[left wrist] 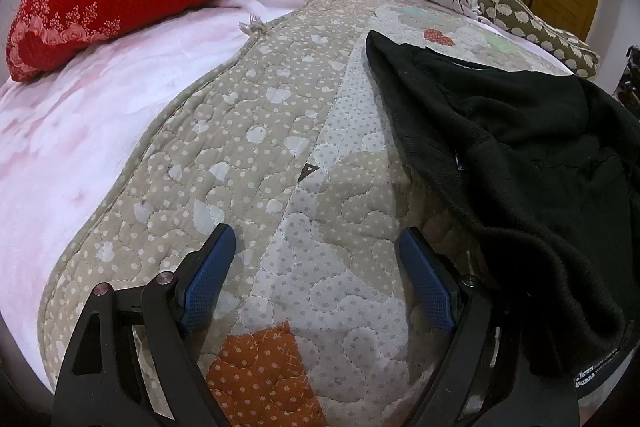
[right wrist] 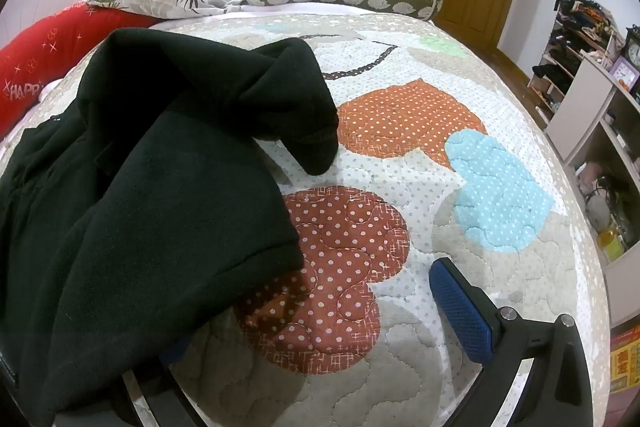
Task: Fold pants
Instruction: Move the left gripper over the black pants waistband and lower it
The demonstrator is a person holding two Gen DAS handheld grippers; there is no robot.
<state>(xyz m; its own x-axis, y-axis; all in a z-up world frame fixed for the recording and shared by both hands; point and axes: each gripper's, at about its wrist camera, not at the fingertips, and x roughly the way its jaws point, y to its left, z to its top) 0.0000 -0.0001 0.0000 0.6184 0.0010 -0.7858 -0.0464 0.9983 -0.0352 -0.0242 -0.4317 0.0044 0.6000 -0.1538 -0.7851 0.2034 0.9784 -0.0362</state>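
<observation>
You are holding both claws apart: left claw [left wrist: 316, 247], right claw [right wrist: 304, 307]. Black pants [right wrist: 160, 187] are lying crumpled on quilt [left wrist: 280, 147]. Spread flat first, then be pinching waistband corners.

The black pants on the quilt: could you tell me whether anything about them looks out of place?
Yes. The black pants lie crumpled in a heap on the quilt, one leg end flopped over, nowhere near flat for folding.

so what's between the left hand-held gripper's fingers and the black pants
Only bare quilt; the left hand-held gripper hangs open beside the pants, seen in the left wrist view.
</observation>
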